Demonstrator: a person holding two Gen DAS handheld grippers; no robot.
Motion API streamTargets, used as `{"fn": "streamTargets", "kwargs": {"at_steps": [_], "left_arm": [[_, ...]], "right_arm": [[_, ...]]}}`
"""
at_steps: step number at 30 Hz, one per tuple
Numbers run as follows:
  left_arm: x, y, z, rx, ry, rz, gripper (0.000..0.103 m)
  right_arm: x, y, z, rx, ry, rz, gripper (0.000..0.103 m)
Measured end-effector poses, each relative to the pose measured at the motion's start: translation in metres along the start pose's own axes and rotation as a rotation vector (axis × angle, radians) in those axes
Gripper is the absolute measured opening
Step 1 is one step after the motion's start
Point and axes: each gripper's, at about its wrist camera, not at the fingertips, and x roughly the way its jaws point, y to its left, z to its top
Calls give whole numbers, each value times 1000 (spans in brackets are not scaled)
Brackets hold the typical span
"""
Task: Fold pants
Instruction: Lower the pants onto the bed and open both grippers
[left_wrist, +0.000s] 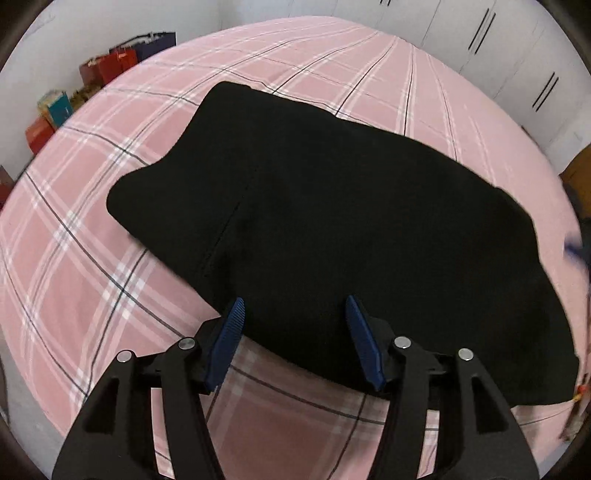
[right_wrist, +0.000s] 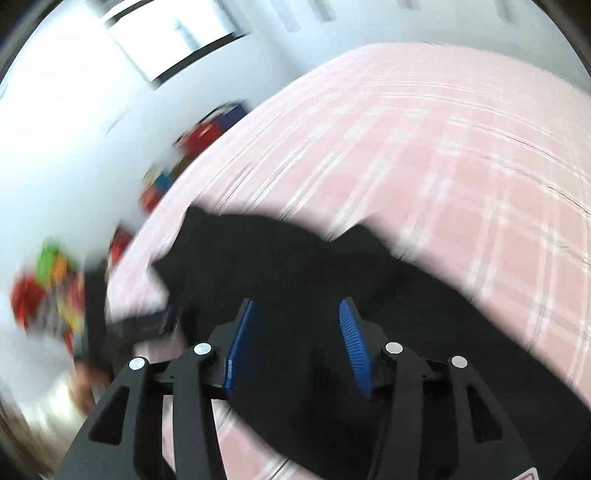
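Black pants (left_wrist: 332, 203) lie folded in a broad flat bundle on a pink plaid bed sheet (left_wrist: 92, 277). My left gripper (left_wrist: 295, 308) hovers over the bundle's near edge, open, its blue pads (left_wrist: 236, 321) apart with nothing pinched between them. The right wrist view is smeared by motion. In it the pants (right_wrist: 295, 266) spread dark across the sheet (right_wrist: 461, 166), and my right gripper (right_wrist: 295, 314) stands open above the cloth, blue pads (right_wrist: 347, 325) apart and gripping nothing.
Red and dark gift bags (left_wrist: 122, 59) and boxes (left_wrist: 48, 110) line the wall past the bed's far left side. White wardrobe doors (left_wrist: 498, 48) stand beyond the far right. Blurred colourful items (right_wrist: 48, 288) show left of the bed.
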Motion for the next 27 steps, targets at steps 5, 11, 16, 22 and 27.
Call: {"fn": "streamTargets", "kwargs": {"at_steps": [5,11,16,22,27], "left_arm": [[3,7,-4,-14,6,32,57],[-1,25,-13,-26,5,-11,60],[-12,40,-19,-82,-24,-24,61],[-43,47,-8,-54,-117,2,60],[-60,88,21,-130,-173,67,67]], "right_arm": [[64,-38,44,143,168,13,48],[91,14,33,-110,197,-104,15],[84,-11,49,-95,26,-297,0],[28,0,23,-98,-107,-246,9],[32,28,-4,-174,-26,-203,12]]}}
